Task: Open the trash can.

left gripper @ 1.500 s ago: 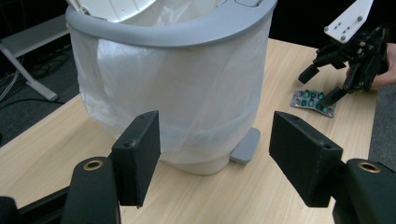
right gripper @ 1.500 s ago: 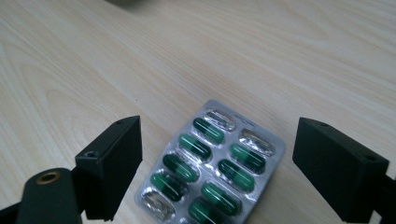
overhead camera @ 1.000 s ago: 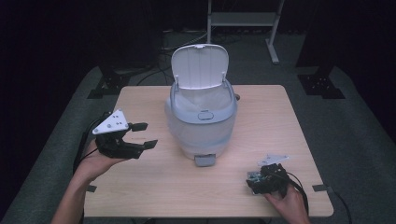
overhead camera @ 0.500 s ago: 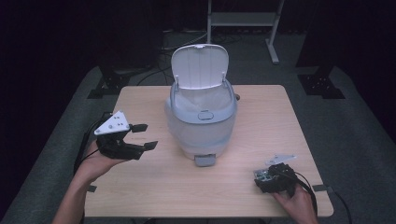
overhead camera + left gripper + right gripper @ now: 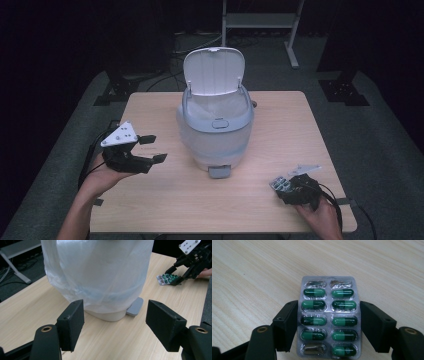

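Observation:
A white pedal bin [image 5: 215, 130] stands at the middle of the table with its lid [image 5: 214, 70] up and a clear plastic liner [image 5: 100, 272] over its body. Its grey pedal [image 5: 219, 172] faces me. My left gripper [image 5: 153, 148] hovers open to the left of the bin, its jaws pointing at the bin's base [image 5: 116, 312]. Near the front right corner my right gripper [image 5: 282, 186] is low on the table, shut on a silver blister pack [image 5: 329, 317] of green capsules. Both jaws press the pack's long edges. The pack [image 5: 167, 279] also appears in the left gripper view.
The wooden table [image 5: 280, 125] has bare surface in front of the bin and along its right side. Beyond the far edge lie dark floor, cables and a metal stand [image 5: 260, 20].
My right hand has slid a little to the right along the table's front edge with the blister pack. The left gripper has stayed open and almost still.

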Motion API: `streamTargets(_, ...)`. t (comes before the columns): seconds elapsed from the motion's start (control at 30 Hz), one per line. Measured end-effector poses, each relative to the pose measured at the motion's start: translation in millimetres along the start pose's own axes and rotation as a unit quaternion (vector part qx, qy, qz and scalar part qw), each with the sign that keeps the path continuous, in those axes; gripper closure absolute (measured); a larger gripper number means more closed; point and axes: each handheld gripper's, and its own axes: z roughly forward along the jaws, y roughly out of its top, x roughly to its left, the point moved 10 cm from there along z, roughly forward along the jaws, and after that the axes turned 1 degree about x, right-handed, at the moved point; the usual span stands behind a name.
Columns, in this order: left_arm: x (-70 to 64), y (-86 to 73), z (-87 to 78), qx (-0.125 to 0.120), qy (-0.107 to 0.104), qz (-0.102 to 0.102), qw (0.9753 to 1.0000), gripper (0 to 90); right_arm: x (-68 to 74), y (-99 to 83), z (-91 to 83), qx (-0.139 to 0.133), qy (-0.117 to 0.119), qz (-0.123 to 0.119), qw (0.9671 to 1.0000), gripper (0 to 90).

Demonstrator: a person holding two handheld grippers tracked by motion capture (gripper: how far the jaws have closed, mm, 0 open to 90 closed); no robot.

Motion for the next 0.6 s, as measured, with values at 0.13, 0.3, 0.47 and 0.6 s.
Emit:
streamTargets(0.13,0.6,-5.8,0.9,0.001,0.001,-0.004,1.0,29.6,-2.3,-0.2,-0.8,-0.004,0.004,0.005,1.0,32.5)
streamTargets(0.3,0.3,-12.9,3.5,0.005,0.001,-0.009,0.9999,29.0,-4.8,-0.4,-2.2,-0.007,0.01,0.01,0.9999,32.5)
streamTargets(0.47,-1.7,-22.6,9.5,0.011,-0.005,-0.015,0.9998,27.6,-7.4,2.2,-4.3,-0.016,0.023,0.02,0.9994,32.4)
streamTargets(0.6,-1.8,-30.2,14.3,0.013,-0.005,-0.017,0.9998,25.4,-7.8,7.2,-9.9,-0.026,0.036,0.018,0.9989,32.4)
